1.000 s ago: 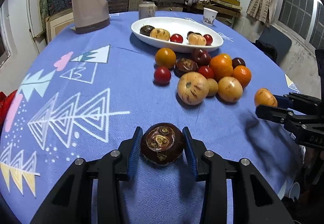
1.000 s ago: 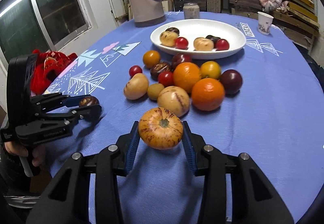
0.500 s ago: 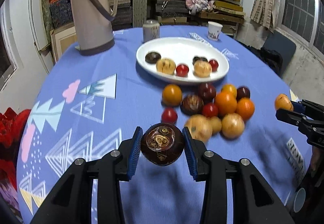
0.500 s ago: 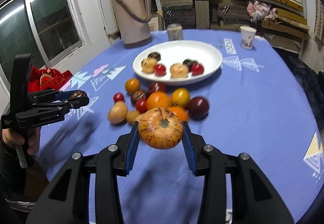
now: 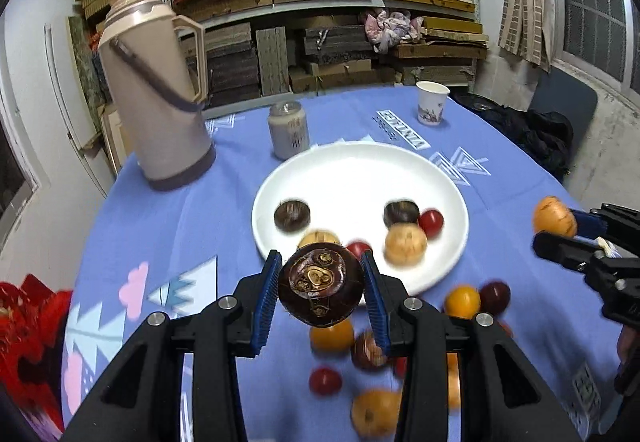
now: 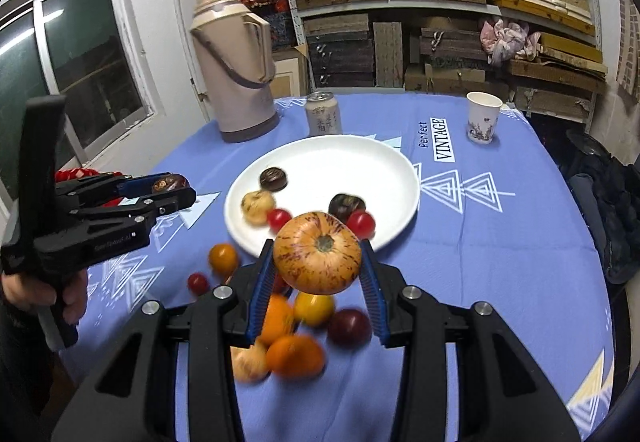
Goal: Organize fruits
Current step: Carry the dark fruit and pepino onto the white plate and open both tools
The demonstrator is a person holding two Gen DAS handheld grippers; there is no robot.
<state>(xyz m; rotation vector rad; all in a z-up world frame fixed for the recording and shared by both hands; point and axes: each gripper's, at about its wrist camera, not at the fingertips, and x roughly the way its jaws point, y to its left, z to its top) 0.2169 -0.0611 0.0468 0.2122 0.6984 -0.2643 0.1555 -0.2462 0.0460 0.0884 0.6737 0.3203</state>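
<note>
My left gripper (image 5: 320, 288) is shut on a dark brown round fruit (image 5: 320, 284) and holds it in the air near the front rim of the white plate (image 5: 360, 170). My right gripper (image 6: 318, 262) is shut on a speckled tan-orange fruit (image 6: 318, 252), also lifted, just short of the white plate (image 6: 340, 158). The plate holds several small fruits, dark, tan and red. A loose pile of orange, yellow, red and dark fruits (image 6: 296, 338) lies on the blue cloth under both grippers. Each gripper shows in the other's view, left gripper (image 6: 160, 188) and right gripper (image 5: 560, 230).
A tall beige thermos (image 5: 156, 90) stands at the back left, a can (image 6: 323, 118) behind the plate, a paper cup (image 6: 482, 118) at the back right. Red cloth (image 5: 28, 326) lies off the left table edge. A hand (image 6: 44, 290) grips the left tool's handle. Shelves fill the back wall.
Both grippers have risen and moved forward toward the plate, each still carrying its fruit. The fruit pile has slid below them and the plate now looks closer.
</note>
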